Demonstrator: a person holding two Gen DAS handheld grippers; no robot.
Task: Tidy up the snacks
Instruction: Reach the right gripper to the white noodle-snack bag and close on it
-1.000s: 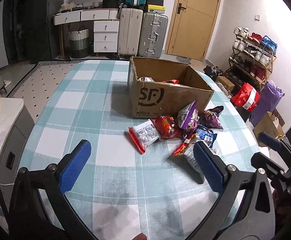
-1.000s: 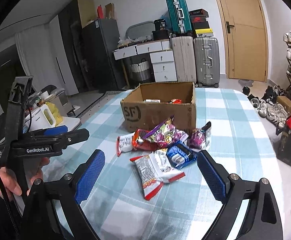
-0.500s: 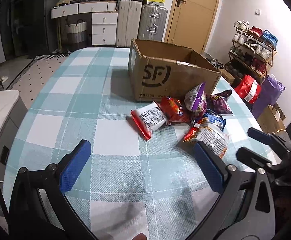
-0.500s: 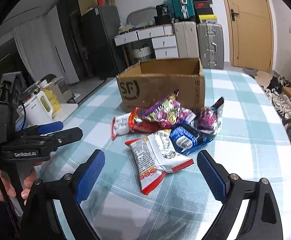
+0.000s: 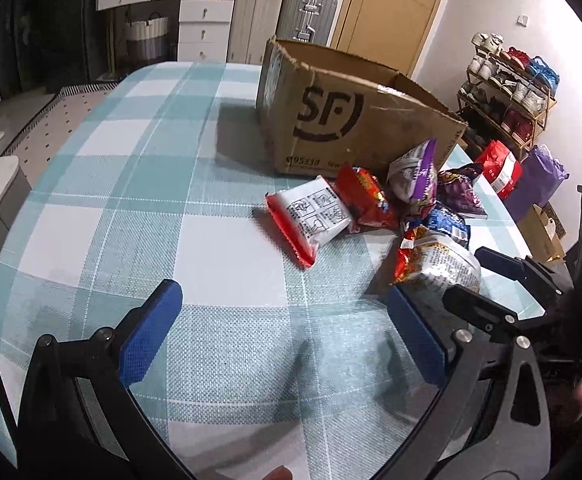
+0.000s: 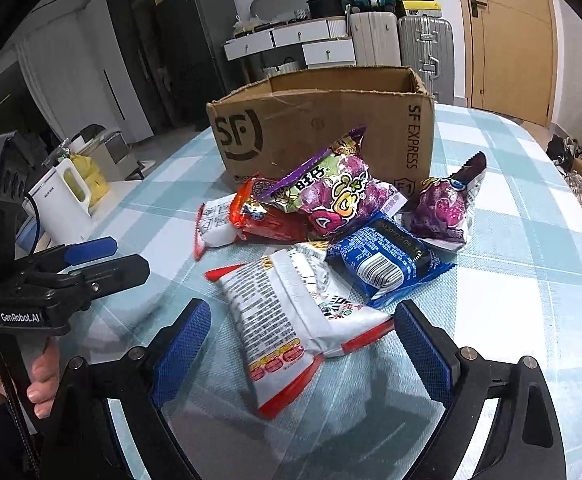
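A bedroom-like space with suitcases, drawers and a shoe rack surrounds the bench (image 5: 139, 184), which is covered in a teal-and-white check cloth. A pile of snack packets sits just in front of the SF cardboard box (image 6: 323, 124), toward the bench's right edge. The white-and-red snack bag (image 6: 291, 320) lies nearest, directly ahead of the right tool (image 6: 303, 344), its long axis running away from the tool and slightly leftward, its near end between the spread blue pads. It looks puffy and crinkled. The left tool (image 5: 287, 336), also spread wide and holding nothing, hovers over bare cloth, with the pile off to its right, so the right is better placed.
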